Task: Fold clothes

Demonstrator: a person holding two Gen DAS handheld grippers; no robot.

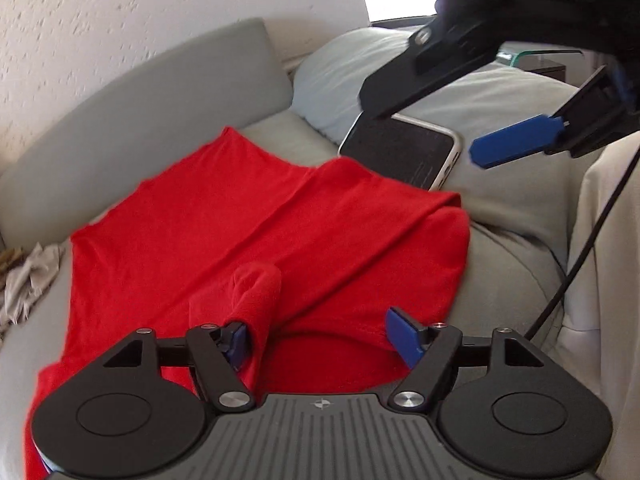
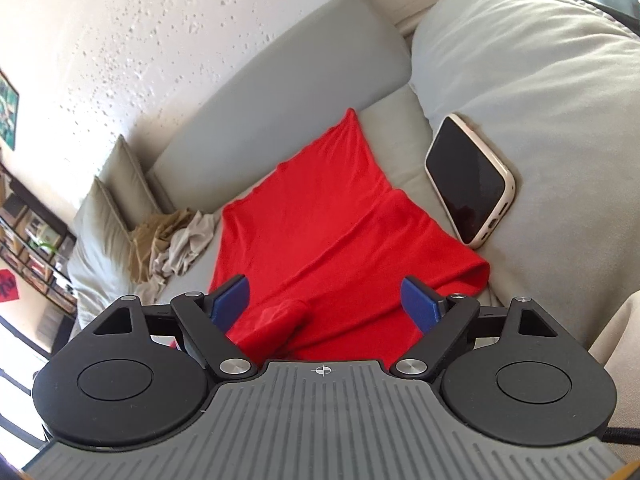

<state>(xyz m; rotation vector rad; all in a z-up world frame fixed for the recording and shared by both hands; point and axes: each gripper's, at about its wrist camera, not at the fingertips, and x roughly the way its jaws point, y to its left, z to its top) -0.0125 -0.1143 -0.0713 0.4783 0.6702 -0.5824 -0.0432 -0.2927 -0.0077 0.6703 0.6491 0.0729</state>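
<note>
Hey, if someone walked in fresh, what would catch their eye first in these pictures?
The bright red cotton garment spread flat across the pale grey sofa seat, with a small raised fold near its close edge. Next, the black-screened phone in a cream case, lying on the seat against the grey cushion on the garment's right.

Red garment on grey-green sofa

Plain red garment (image 1: 248,240); sofa (image 2: 280,80) pale grey-green; phone (image 2: 468,188) black screen, cream case; crumpled cloth (image 2: 176,244) tan and off-white; gripper pads (image 2: 420,304) blue, bodies black; wall (image 1: 100,20) speckled white.
</note>
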